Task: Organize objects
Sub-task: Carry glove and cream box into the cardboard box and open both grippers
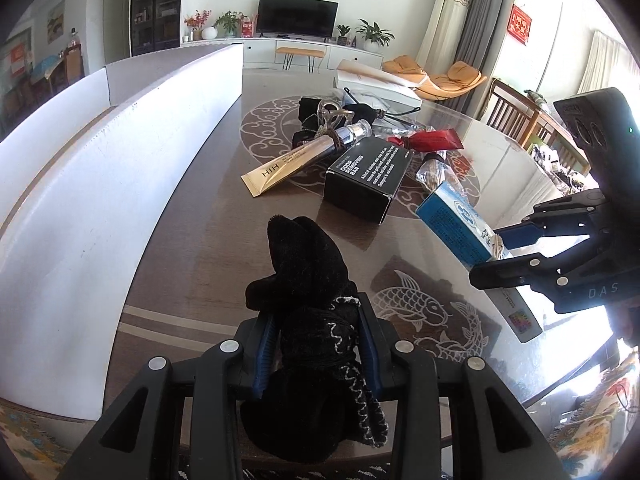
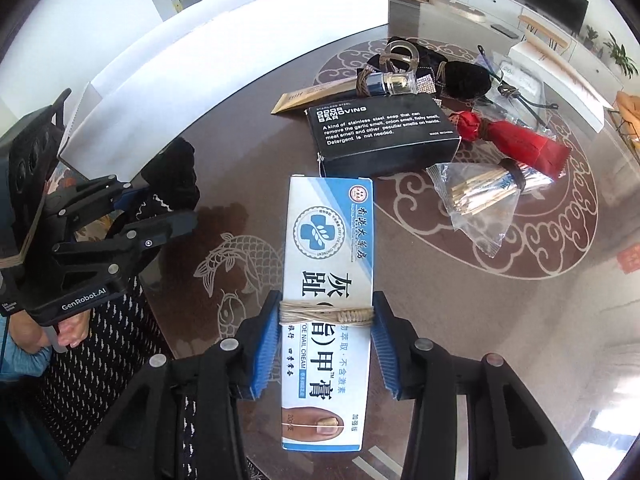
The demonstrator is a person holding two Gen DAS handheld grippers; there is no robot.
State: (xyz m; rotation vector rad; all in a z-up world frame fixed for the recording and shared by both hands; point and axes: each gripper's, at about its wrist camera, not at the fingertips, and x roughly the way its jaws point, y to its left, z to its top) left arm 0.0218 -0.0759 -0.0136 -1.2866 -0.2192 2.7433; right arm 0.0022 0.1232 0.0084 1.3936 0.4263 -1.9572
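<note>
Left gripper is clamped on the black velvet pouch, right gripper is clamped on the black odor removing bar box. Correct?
Not quite. The right gripper is clamped on the blue and white nail cream box, as the right wrist view shows; the black box lies on the table. The left gripper does hold the black velvet pouch.

Dark brown table [image 2: 460,320], glossy top, pale cloud scrolls ringing its middle and koi fish drawn near the front edge. A white open box [image 1: 120,152] stands along the left side. Mid-table there's a cluster: a black carton [image 2: 384,132] printed "ODOR REMOVING BAR", a gold tube [image 1: 288,168] just behind it, a red tied packet [image 2: 516,140] beside its right end, and a clear bag of wooden sticks [image 2: 480,196] just in front of that. Black pouches [image 2: 460,76] and a flat white box [image 1: 376,84] lie further back.
</note>
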